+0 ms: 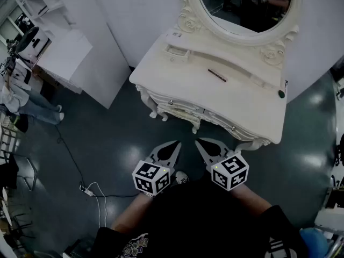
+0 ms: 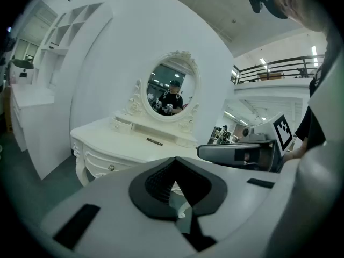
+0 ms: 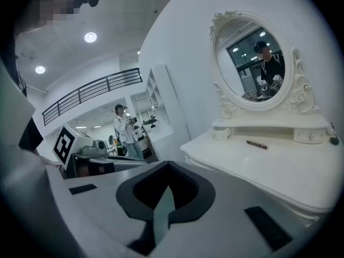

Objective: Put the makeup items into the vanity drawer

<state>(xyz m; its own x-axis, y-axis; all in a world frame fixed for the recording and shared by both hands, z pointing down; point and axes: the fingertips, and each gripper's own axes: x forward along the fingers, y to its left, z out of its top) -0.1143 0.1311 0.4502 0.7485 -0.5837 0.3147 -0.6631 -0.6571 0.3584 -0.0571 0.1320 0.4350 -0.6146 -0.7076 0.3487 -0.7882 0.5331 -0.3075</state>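
Note:
The white vanity with its oval mirror stands ahead of me, its front drawers closed. On its top lie a slim dark makeup stick and, near the right edge, a small dark round item. My left gripper and right gripper hover side by side over the floor just short of the vanity's front, both shut and empty. In the left gripper view the stick lies below the mirror. The right gripper view shows the stick and the round item.
A white shelving unit stands at the left, with a person beside it. A cable and power strip lie on the dark floor. A small raised drawer box sits on the vanity's back left.

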